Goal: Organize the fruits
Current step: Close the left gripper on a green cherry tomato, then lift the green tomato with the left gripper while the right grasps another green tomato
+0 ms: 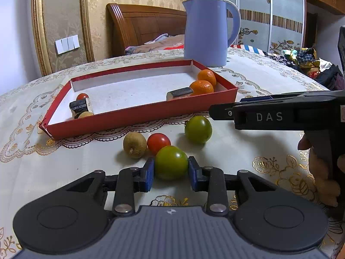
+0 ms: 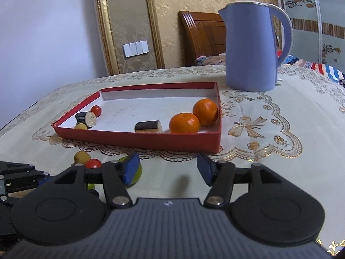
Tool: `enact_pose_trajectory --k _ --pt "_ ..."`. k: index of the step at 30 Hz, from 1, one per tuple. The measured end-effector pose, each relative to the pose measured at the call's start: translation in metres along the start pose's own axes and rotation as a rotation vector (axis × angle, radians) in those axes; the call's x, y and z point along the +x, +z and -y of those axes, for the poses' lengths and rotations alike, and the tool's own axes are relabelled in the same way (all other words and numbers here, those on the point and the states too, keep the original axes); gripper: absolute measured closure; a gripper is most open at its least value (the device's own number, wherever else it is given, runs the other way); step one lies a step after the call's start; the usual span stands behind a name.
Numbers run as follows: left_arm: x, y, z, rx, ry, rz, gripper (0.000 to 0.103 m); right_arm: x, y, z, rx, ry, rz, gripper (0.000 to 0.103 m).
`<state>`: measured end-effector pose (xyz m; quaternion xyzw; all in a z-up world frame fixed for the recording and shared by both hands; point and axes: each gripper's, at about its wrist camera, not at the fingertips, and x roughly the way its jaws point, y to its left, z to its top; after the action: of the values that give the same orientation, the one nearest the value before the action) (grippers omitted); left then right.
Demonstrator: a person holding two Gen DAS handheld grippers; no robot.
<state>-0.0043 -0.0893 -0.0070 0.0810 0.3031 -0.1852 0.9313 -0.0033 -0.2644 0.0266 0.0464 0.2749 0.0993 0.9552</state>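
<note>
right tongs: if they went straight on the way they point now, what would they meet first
Probably the near wall of the red tray. The right tongs stand open with nothing between them, only bare tablecloth ahead. Since they tilt downward, they might touch the cloth first; depth is unclear.

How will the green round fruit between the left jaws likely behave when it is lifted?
The green fruit looks smooth and glossy, so it may slip between the flat blue pads of the left gripper. Being round, it would probably roll if released onto the tablecloth. It looks firm, yet hard squeezing might bruise it.
</note>
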Motion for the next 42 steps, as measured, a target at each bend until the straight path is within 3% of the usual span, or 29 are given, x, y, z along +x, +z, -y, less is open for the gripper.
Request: enact_pose_trajectory --k 4,8,25,34,42 --pt "-0.001 -0.001 -0.002 -0.009 -0.007 0.007 0.071 -0.001 0.001 0.003 0.029 0.027 -0.01 0.046" --pt "-0.007 -0.004 -0.007 -0.033 -0.013 0.021 0.071 -0.001 0.0 0.001 0.029 0.05 -0.029 0.037" --pt "-0.021 -0.015 -0.034 -0.109 -0.006 0.021 0.071 0.024 -0.001 -0.033 -0.071 0.059 -0.117 0.034" --pt "-0.021 -0.015 -0.039 -0.148 0.041 0.025 0.071 0.022 -0.001 -0.035 -0.086 0.065 -0.109 0.07" --pt "-0.019 -0.011 -0.042 -0.172 0.088 0.015 0.071 0.019 -0.001 -0.037 -0.097 0.046 -0.087 0.072"
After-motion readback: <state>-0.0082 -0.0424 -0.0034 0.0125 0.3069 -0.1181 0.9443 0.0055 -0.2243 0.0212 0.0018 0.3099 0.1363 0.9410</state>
